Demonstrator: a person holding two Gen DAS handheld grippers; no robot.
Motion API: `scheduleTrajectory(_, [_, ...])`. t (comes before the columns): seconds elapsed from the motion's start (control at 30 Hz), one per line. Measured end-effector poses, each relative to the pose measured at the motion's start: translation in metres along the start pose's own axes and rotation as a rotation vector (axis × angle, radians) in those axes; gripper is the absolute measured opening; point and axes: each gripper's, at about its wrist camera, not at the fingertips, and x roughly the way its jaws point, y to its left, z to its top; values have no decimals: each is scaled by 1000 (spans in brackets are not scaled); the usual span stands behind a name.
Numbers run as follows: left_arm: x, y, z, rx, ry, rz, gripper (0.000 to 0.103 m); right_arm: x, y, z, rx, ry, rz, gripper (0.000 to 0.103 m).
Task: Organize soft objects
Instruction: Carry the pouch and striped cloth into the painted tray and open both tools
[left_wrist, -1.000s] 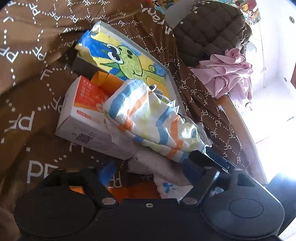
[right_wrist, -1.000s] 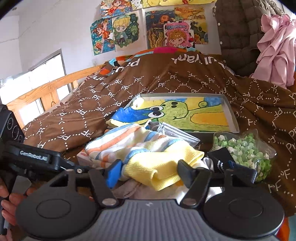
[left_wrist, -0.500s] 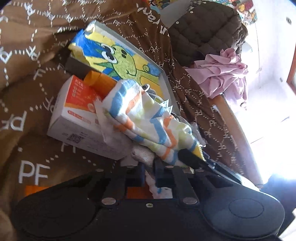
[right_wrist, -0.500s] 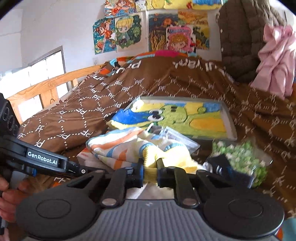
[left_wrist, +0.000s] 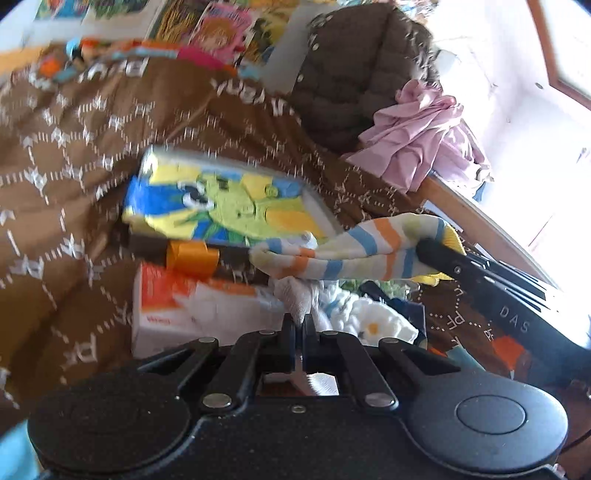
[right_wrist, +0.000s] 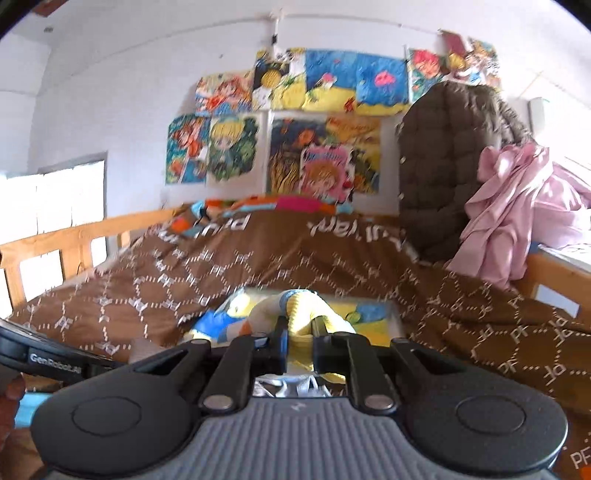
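Brown quilt (left_wrist: 74, 155) covers bed; clutter sits in middle. Flat picture box (left_wrist: 221, 206) lies far, orange-white carton (left_wrist: 192, 314) nearer. Striped sock (left_wrist: 351, 251) hangs stretched over both, off pile.

We hold sock's yellow end in right gripper (right_wrist: 299, 339), jaws narrow, clamped on fabric. Left gripper (left_wrist: 298, 332) closed tight on grey cloth (left_wrist: 295, 295) under sock's left end.

Our advice: keep both grips firm, lift level, keep sock clear of carton's corner, check grey cloth not dragging white floral cloth (left_wrist: 373, 328) along.
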Motion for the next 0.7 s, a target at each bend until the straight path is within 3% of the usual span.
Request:
scheduleTrajectory(0.4, [-35, -1, 25, -34, -149, -17, 1, -22, -28, 21, 76, -97, -55, 13])
scheduleTrajectory(0.7, [-28, 5, 67, 8, -219, -31, 1, 37, -26, 49, 69, -99, -28, 13])
